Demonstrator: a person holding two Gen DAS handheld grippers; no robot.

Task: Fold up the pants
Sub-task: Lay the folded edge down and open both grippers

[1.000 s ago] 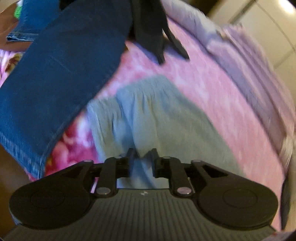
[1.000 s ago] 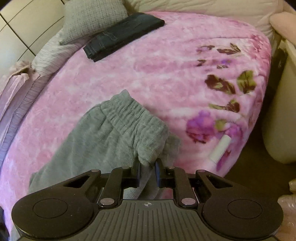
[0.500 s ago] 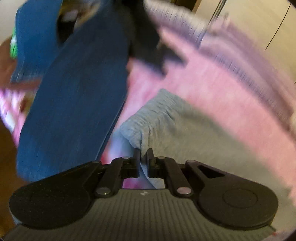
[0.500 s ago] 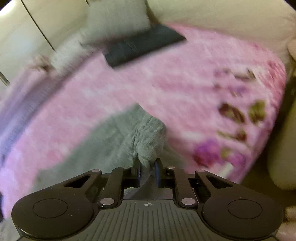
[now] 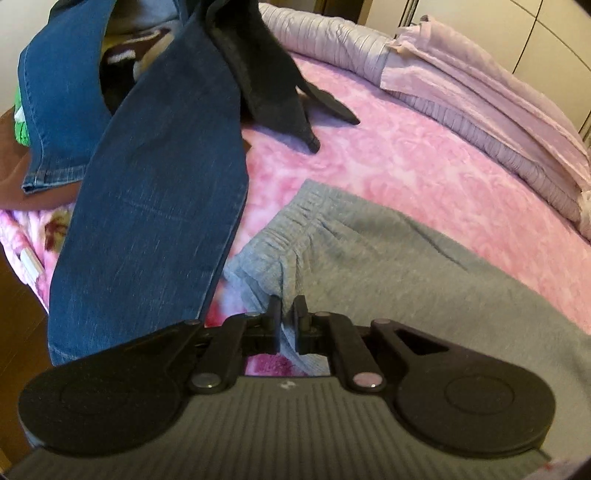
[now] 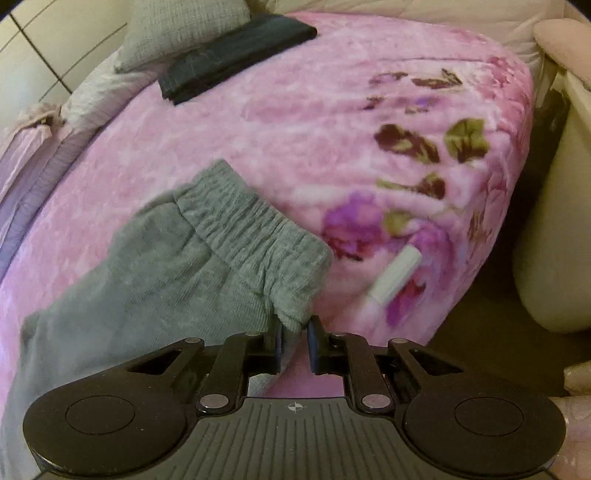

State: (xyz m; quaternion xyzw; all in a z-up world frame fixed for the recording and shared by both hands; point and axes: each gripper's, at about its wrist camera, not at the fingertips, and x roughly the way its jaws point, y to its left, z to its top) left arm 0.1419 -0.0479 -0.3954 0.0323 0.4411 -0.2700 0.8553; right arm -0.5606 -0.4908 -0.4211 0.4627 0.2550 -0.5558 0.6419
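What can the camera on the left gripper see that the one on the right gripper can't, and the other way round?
Only the left wrist view shows the long blue denim jeans draped nearby and a black garment hanging beside them.

Only the right wrist view shows a folded dark pair of pants, a grey knitted cushion and a small white tube.

Both show the grey knit sweatpants on the pink floral blanket; the left gripper and right gripper each pinch the waistband.

Both wrist views look forward and down along their own fingers, close over the bed (image 5: 406, 155). They share the grey pants (image 5: 388, 266) (image 6: 155, 266) waistband, seen from opposite ends.
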